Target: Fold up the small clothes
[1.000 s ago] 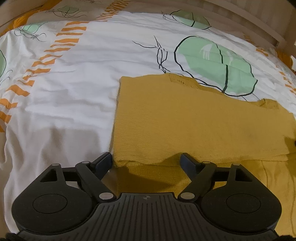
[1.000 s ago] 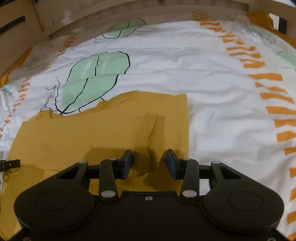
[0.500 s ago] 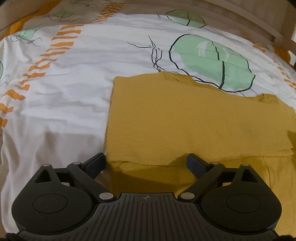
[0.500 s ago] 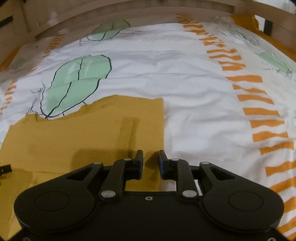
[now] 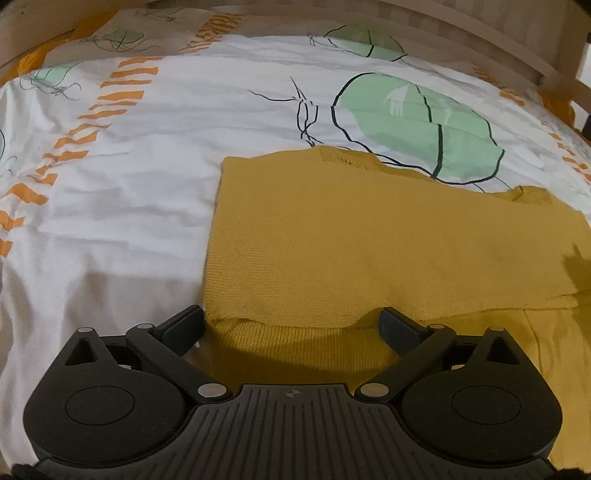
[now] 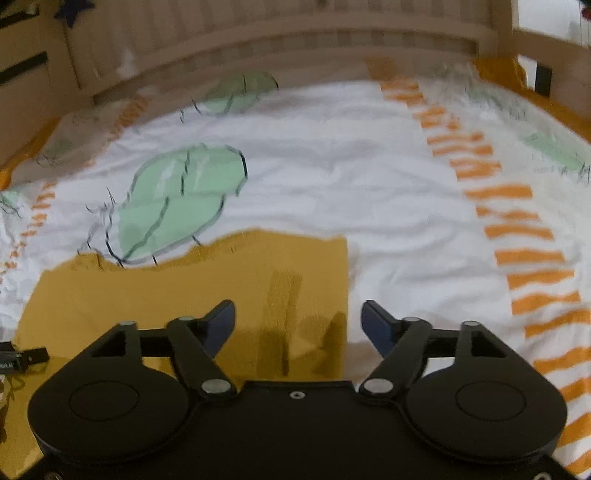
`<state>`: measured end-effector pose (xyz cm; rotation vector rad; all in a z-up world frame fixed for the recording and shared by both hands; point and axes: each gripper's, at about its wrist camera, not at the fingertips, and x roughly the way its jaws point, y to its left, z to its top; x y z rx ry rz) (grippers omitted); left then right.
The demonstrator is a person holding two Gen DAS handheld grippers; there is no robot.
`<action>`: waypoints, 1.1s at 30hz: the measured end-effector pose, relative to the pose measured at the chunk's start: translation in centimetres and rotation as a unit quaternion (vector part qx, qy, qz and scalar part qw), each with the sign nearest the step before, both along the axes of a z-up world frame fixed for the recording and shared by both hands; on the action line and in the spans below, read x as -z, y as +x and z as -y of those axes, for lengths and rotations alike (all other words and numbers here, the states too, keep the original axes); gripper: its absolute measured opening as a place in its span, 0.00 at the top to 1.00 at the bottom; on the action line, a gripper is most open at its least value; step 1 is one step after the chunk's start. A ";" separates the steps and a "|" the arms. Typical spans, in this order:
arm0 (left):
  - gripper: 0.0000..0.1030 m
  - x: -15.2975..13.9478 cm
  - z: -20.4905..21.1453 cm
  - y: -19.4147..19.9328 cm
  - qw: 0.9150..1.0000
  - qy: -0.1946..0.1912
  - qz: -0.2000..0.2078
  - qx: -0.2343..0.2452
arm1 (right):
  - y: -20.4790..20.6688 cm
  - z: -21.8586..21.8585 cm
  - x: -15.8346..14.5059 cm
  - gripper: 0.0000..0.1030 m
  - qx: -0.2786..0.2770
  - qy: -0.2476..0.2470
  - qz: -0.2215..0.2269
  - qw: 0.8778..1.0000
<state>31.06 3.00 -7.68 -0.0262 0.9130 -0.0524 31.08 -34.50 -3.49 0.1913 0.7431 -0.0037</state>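
— What is sitting nearest the lens on the left side?

— The left gripper [image 5: 291, 325], its jaws standing wide apart and grasping nothing after just opening further. They are straddling the near folded edge of the mustard knit top [image 5: 369, 236], one finger at the garment's left corner, the other over the cloth; whether they are touching it cannot be told.

— And on the right?

— The right gripper [image 6: 298, 321] is likewise released, its jaws having just been opening. Only the garment's right-hand edge is lying below the gap, with a faint crease running up the fabric.

— Where is the top lying?

— It is lying flat on the bedcover [image 5: 147, 206], folded over on itself so an upper layer is ending just ahead of the left fingers. Its far, uneven edge is overlapping a large green leaf print [image 5: 417, 125].

— Beyond that?

— White cover with orange dashes is stretching back to a pale wooden slatted headboard [image 6: 295, 33], blurred in the right view.
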 end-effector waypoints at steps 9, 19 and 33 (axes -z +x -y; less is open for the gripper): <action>0.16 -3.5 -2.3 -4.0 1.000 -0.010 0.017 -0.025 | -4.9 -0.7 -4.9 0.06 0.008 0.020 0.127 0.992; 0.16 -9.5 -3.6 -15.0 0.998 -0.015 0.067 -0.001 | -14.8 -0.7 -7.6 0.01 0.014 0.096 0.118 0.988; 0.16 -7.2 -5.0 -24.0 0.999 -0.038 0.006 0.017 | -21.9 -0.9 -4.1 0.01 0.005 0.127 -0.022 0.992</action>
